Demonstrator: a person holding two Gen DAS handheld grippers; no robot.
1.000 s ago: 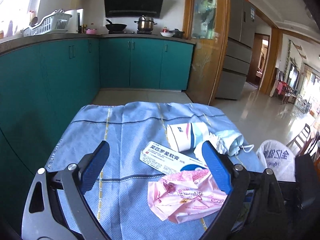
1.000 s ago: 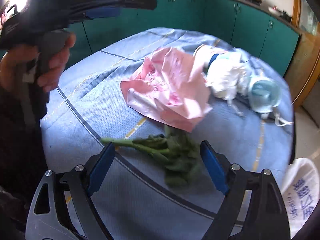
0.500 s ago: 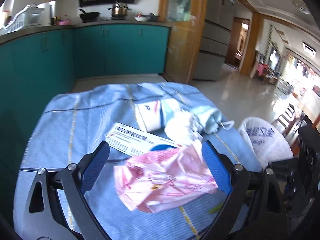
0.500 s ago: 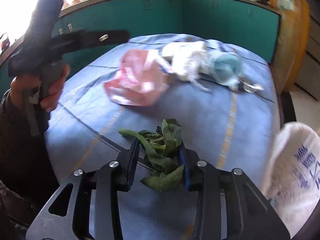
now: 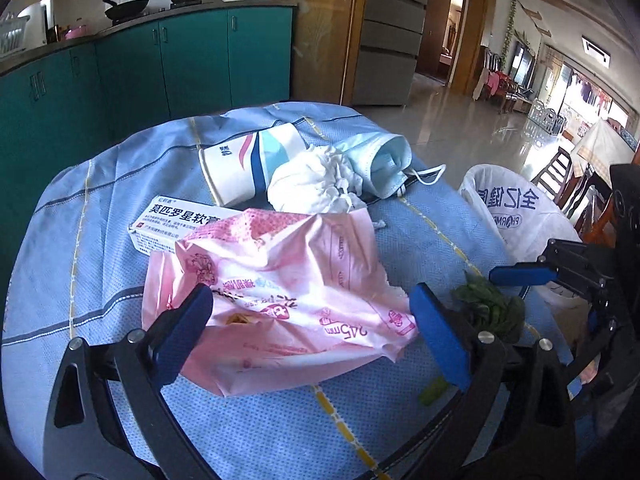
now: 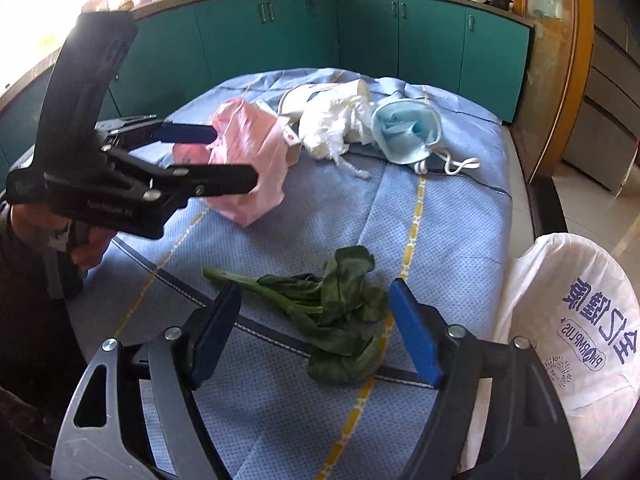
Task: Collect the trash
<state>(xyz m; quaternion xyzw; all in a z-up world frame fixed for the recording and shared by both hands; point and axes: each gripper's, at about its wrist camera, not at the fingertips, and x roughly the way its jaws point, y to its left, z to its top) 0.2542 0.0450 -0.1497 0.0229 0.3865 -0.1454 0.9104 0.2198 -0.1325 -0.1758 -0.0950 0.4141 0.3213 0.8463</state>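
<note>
Left gripper [image 5: 308,332]: jaws spread wide, gripping nothing, its blue pads set on either side of the near edge of the crumpled pink plastic bag [image 5: 280,280]. In the right wrist view the same tool [image 6: 200,152] enters from the left, its pads reaching the bag [image 6: 252,160]. Left of the bag's far edge lies a white ointment box [image 5: 172,220], partly under it. Behind them, a paper cup [image 5: 248,168] lies on its side, touching a wad of white tissue [image 5: 312,184]; a light-blue face mask [image 5: 380,164] rests just right of the tissue. All sit on a blue cloth [image 5: 80,208] covering the table. Right gripper [image 6: 316,332]: likewise released, pads flanking a wilted leafy green [image 6: 332,316] that lies flat on the cloth, touching neither pad visibly. At the far right, beyond the table edge, stands a white plastic bag [image 6: 568,320] with blue print, its mouth open.
</note>
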